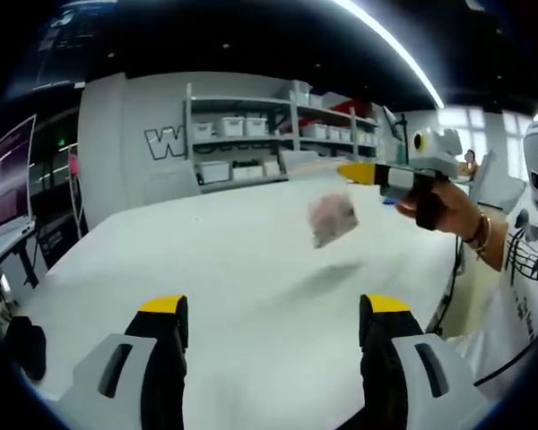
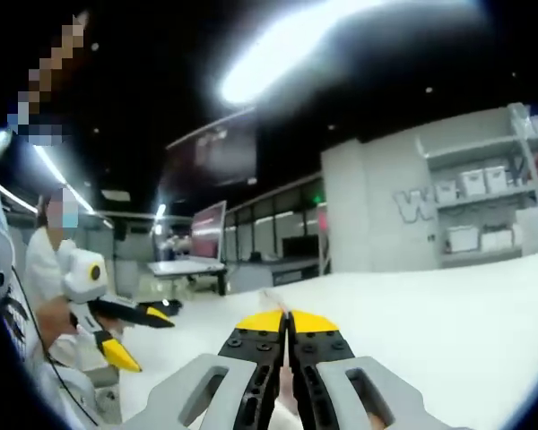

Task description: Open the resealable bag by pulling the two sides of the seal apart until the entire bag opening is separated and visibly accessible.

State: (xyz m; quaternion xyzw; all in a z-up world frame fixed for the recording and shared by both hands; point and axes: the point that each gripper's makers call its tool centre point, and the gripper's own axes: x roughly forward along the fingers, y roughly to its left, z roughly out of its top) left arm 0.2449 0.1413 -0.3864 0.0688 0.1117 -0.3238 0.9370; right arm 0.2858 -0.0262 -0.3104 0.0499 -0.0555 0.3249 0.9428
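Observation:
A small clear resealable bag (image 1: pixel 333 219), blurred and pinkish, hangs in the air over the white table (image 1: pixel 188 260) and casts a shadow on it. My right gripper (image 1: pixel 346 170) comes in from the right, held by a hand (image 1: pixel 453 210), and is shut on the bag's top edge. In the right gripper view its yellow-tipped jaws (image 2: pixel 287 321) are pressed together, with a thin strip of the bag (image 2: pixel 272 299) sticking out. My left gripper (image 1: pixel 275 305) stands open near the table's front, well short of the bag; it also shows open at the left (image 2: pixel 143 337).
Shelves with white bins (image 1: pixel 251 125) stand against the grey wall beyond the table. A dark object (image 1: pixel 22 345) lies at the table's left edge. A desk with a monitor (image 2: pixel 206 235) stands further off. The person (image 2: pixel 45 269) stands close by the table.

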